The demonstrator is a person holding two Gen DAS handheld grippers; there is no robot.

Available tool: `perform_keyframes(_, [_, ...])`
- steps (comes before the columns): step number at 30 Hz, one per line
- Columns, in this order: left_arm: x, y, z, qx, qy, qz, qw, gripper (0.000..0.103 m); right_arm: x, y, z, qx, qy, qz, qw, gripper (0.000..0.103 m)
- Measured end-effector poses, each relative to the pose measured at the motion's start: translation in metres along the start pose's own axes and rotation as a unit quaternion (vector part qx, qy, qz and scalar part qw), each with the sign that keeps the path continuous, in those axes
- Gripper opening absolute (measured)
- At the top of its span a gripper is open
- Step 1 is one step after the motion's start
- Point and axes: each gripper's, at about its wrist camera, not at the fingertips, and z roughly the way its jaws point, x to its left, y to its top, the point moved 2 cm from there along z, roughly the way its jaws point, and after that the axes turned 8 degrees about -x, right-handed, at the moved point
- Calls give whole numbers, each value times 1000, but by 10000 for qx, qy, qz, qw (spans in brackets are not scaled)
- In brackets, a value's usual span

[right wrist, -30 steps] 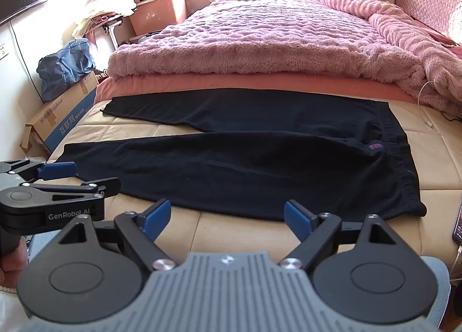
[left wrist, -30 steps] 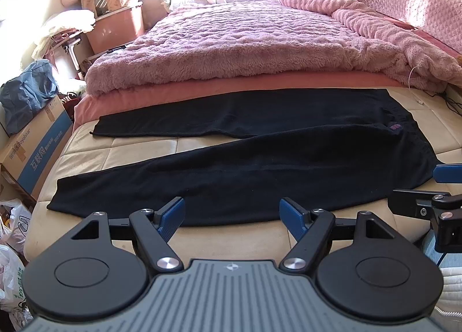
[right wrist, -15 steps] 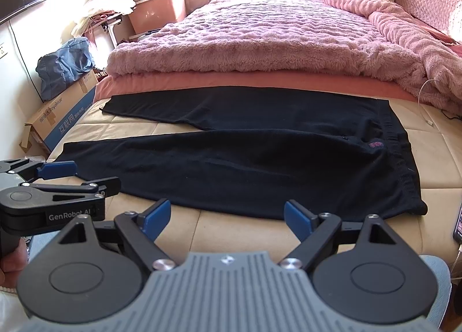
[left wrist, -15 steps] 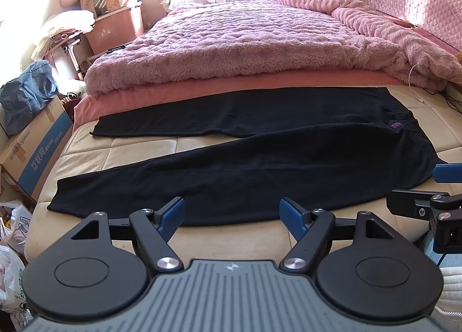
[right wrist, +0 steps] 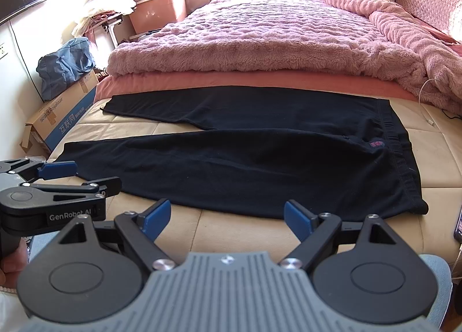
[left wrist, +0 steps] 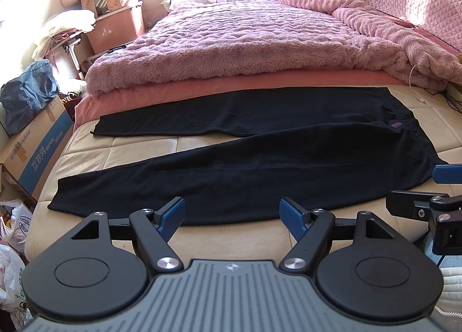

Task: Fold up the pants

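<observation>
Black pants (left wrist: 260,164) lie flat on the beige mattress end (left wrist: 121,150), legs spread apart and pointing left, waistband at the right with a small pink label (left wrist: 396,125). They also show in the right wrist view (right wrist: 260,164). My left gripper (left wrist: 232,213) is open and empty, just short of the near leg's front edge. My right gripper (right wrist: 226,216) is open and empty, near the front edge by the waist end. Each gripper shows at the side of the other's view.
A fluffy pink blanket (left wrist: 245,43) covers the bed behind the pants. A cardboard box (left wrist: 37,156), a blue bag (left wrist: 26,95) and plastic bags (left wrist: 11,233) stand on the floor at the left. A white cable (left wrist: 415,92) lies at the right.
Both views have shifted only slightly; the pants lie as before and both grippers stay open.
</observation>
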Motion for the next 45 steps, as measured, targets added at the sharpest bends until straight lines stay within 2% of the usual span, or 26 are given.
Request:
perform_keyframes(41, [0,-1,1,17,-14,0,10000,87,-1,1,0,13,-3,14,10000,82])
perform_keyframes(45, [2,-1,3,-75,-58,42,9999,86,-7,2,2,23,-9,78,10000,82])
